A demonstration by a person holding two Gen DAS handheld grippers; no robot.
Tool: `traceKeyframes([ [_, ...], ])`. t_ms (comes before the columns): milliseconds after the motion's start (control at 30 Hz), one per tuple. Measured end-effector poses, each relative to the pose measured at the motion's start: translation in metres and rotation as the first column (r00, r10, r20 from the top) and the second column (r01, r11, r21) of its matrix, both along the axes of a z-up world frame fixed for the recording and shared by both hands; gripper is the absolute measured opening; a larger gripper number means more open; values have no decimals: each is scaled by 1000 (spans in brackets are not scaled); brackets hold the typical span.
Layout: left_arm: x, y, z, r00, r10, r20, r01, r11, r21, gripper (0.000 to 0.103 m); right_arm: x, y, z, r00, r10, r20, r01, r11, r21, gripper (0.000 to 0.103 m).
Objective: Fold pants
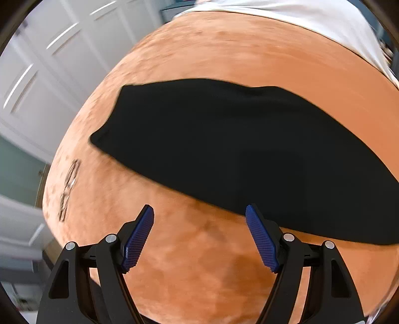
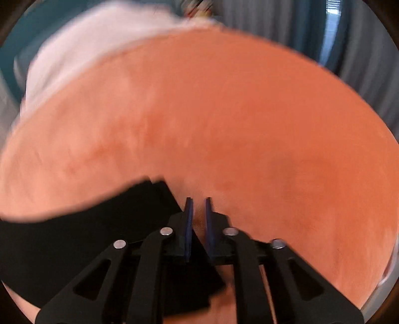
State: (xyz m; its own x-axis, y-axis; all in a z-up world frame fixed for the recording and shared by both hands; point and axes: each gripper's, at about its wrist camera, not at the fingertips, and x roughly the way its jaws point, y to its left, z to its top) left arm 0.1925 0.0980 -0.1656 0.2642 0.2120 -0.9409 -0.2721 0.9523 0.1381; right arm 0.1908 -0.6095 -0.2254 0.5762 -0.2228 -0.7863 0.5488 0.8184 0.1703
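White panelled doors stand well beyond the left gripper's side of the scene, and grey-blue curtains hang beyond the right one. Underfoot of both is a soft, mottled orange fleece blanket (image 1: 199,261) covering what looks like a bed, with a white sheet (image 1: 299,20) at its far edge.

Black soft-fabric pants (image 1: 237,154) lie flat on the blanket as 1 long dark band, just ahead of the left gripper (image 1: 199,219) and running off to its right. That gripper is spread wide with nothing between its 2 blue ridged pads (image 1: 139,239); the right-hand pad sits at the near hem of the cloth, whether touching I cannot tell. The right gripper (image 2: 198,206) is drawn narrow, a slim gap left with only orange showing through it, so it appears to hold nothing. The pants' squared end (image 2: 99,224) lies just to its left and below it.

I judge the fabric light, limp and floppy: it will sag and drag on the fleece, so take it at a corner or hem edge, pinching through all layers.

Only the left view shows the garment's full span and a small dark marking (image 1: 68,189) off to that gripper's left. Only the right view shows the near cut end, though blurred.
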Motion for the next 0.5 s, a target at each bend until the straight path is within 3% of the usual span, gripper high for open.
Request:
traceKeyframes([
  [100, -2, 39, -16, 995, 88, -43, -90, 994, -57, 74, -32, 36, 14, 999, 29, 31, -30, 999, 17, 15],
  [267, -2, 113, -35, 966, 254, -55, -259, 952, -163, 73, -82, 123, 8, 991, 135, -19, -134, 989, 57, 19],
  [333, 6, 135, -40, 963, 263, -57, -269, 947, -173, 73, -89, 152, 6, 986, 164, -38, -161, 984, 75, 38],
  [433, 26, 166, -49, 963, 265, -50, -270, 942, -200, 74, -77, 204, 4, 966, 251, -64, -245, 965, 94, 38],
  [500, 35, 189, -57, 945, 323, -55, -327, 923, -204, 73, -63, 227, 9, 956, 287, -62, -281, 955, 99, 38],
])
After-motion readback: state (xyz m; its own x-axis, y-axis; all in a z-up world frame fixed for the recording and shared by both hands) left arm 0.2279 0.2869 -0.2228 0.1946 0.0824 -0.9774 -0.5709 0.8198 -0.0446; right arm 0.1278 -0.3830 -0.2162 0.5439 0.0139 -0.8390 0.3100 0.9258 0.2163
